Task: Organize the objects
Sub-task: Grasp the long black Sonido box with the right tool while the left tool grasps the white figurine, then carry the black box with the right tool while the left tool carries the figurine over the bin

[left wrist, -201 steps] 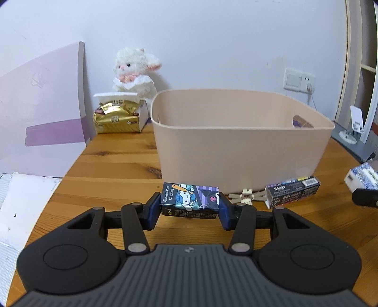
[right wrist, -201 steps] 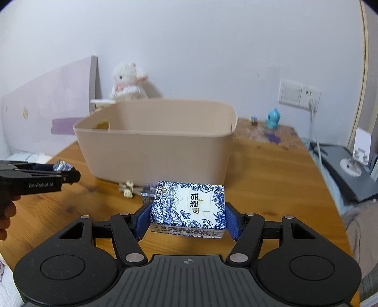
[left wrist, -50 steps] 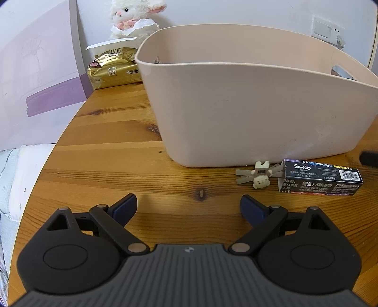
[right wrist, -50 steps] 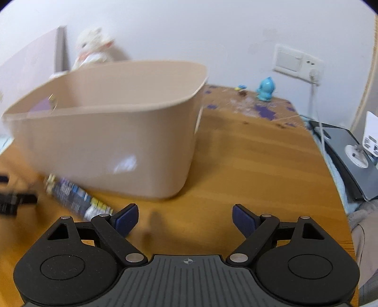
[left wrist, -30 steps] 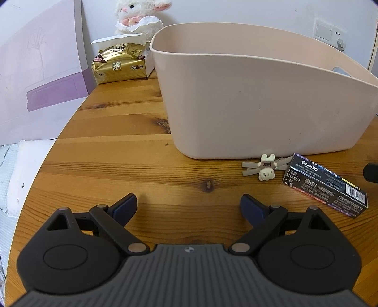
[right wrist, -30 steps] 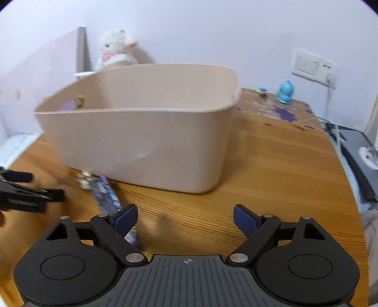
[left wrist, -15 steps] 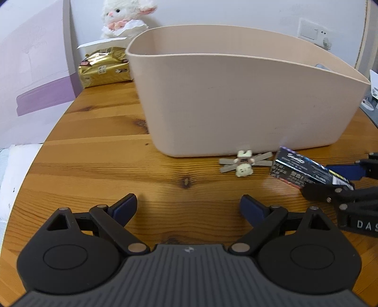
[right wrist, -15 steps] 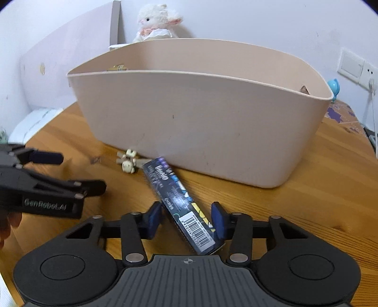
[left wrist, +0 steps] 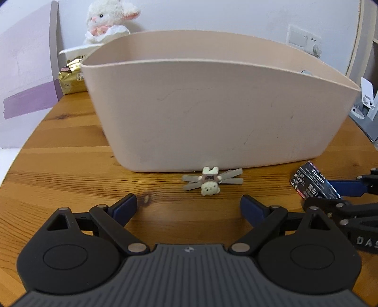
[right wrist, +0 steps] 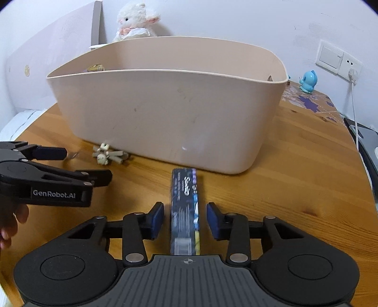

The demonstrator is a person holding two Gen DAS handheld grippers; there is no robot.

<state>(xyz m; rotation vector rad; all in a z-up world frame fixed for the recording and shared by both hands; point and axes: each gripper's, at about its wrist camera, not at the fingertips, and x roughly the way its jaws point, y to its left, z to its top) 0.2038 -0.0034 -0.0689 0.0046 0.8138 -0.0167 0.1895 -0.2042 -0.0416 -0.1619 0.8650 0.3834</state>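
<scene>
A large beige tub (left wrist: 212,106) (right wrist: 170,111) stands on the round wooden table. A dark long box (right wrist: 185,207) lies lengthwise between the fingers of my right gripper (right wrist: 185,218), which is open around it with a gap on each side. The box also shows in the left wrist view (left wrist: 314,183). A small bear clip (left wrist: 210,183) (right wrist: 105,155) lies at the tub's foot. My left gripper (left wrist: 189,207) is open and empty, just short of the clip.
A plush lamb (left wrist: 108,21) and a gold packet (left wrist: 70,79) sit behind the tub. A lilac board (left wrist: 26,70) leans at the left. A blue figurine (right wrist: 308,81) and wall sockets (right wrist: 337,60) are at the far right.
My right gripper has lined up with the dark box, which now lies straight between its fingers, and the fingers stand wider apart. My left gripper has come closer to the bear clip.
</scene>
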